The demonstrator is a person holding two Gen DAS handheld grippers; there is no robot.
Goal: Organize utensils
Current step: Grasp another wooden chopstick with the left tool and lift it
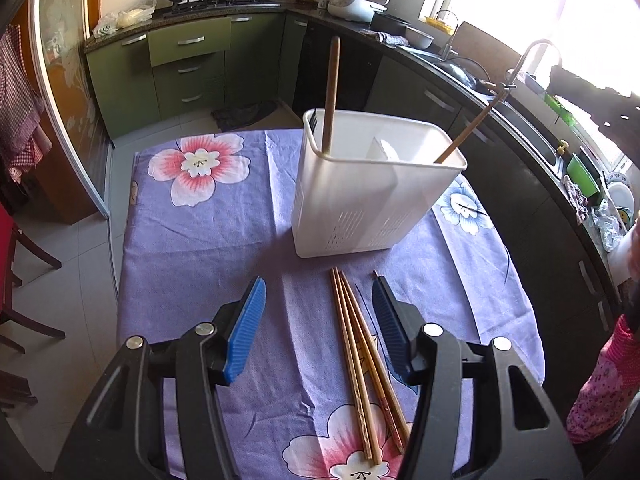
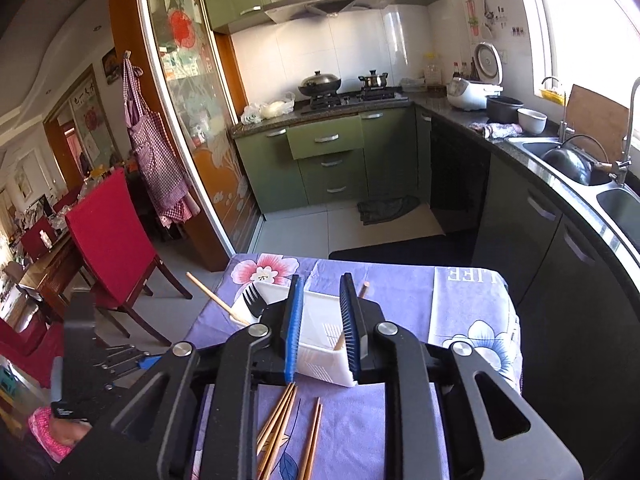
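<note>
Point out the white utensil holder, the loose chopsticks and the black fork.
white utensil holder point(image 1: 360, 208), left wrist view, front wall.
loose chopsticks point(image 1: 356, 344), left wrist view, mid-shaft.
black fork point(image 2: 252, 294), right wrist view, tines.

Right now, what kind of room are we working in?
A home kitchen, most likely: a gas stove with pots under a range hood, green cabinets, and a double sink by the window. The work surface is a table under a floral cloth.

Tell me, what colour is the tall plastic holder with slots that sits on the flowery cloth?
White. The slotted plastic utensil holder shows best in the left wrist view.
</note>
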